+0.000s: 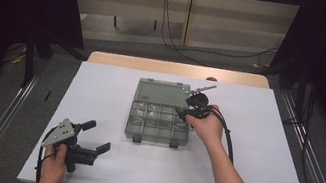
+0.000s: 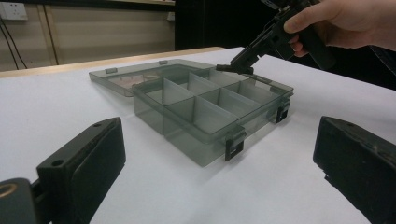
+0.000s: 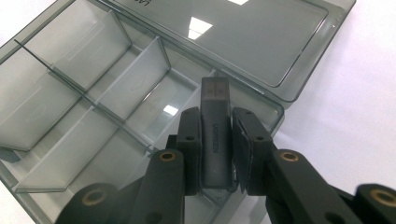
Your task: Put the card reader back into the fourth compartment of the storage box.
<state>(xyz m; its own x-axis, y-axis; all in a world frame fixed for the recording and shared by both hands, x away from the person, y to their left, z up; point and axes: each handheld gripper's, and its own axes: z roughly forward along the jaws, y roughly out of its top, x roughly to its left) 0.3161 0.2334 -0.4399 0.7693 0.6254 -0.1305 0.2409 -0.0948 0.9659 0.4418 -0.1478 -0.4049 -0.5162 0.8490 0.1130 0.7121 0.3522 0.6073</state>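
The adapter [image 3: 215, 135] sits pinched in your right hand-held gripper [image 3: 215, 140], above the box's [image 1: 136, 128] far right compartment; release crooked and it may catch a divider [image 3: 133, 77]; your left hand-held gripper [image 1: 94, 138] rests wide, empty, on the surface [image 1: 257, 179].

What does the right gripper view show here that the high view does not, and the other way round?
Right gripper view: a dark grey stick with pale lettering, clamped between the right gripper pads, its tip above a corner compartment of the box.

High view: the left gripper, jaws apart, near the table's front left corner, well apart from the box, and both forearms coming in from below.

Both: the clear divided box with its lid laid flat open, compartments apparently empty, on the white table.
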